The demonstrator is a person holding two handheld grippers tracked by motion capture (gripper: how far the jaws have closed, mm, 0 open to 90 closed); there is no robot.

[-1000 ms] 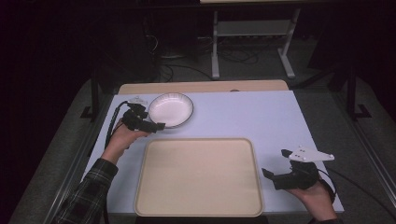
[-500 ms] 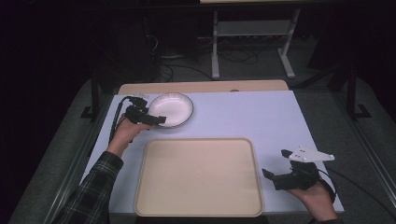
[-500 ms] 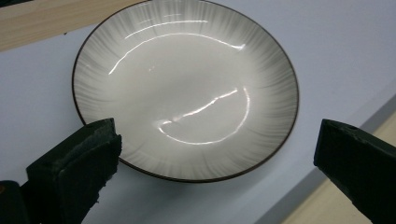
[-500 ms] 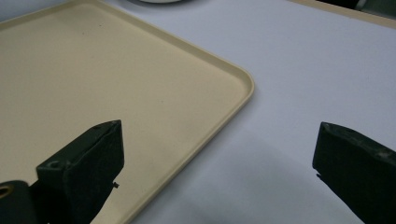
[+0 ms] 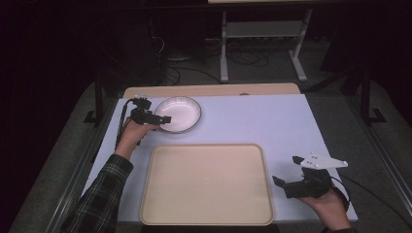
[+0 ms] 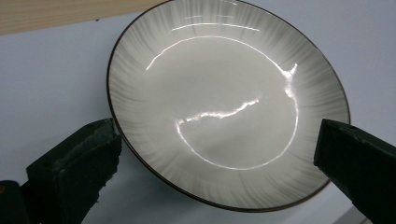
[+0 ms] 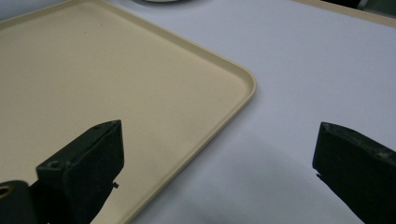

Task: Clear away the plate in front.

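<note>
High view: we reach our left gripper [image 5: 163,119], wide open and empty, toward the bowl [image 5: 179,113] at eleven o'clock; next we straddle its rim.

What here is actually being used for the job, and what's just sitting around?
In use, probably:
left gripper, jaws open at the bowl
tray
right gripper, open beside the tray

Just around:
metal stand
floor cables

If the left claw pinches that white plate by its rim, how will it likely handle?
The plate looks glazed and shiny, so probably slippery under the left claw. It seems rigid ceramic, likely chippable if dropped. Being shallow with a sloped rim, it may tilt when lifted by one edge.
</note>
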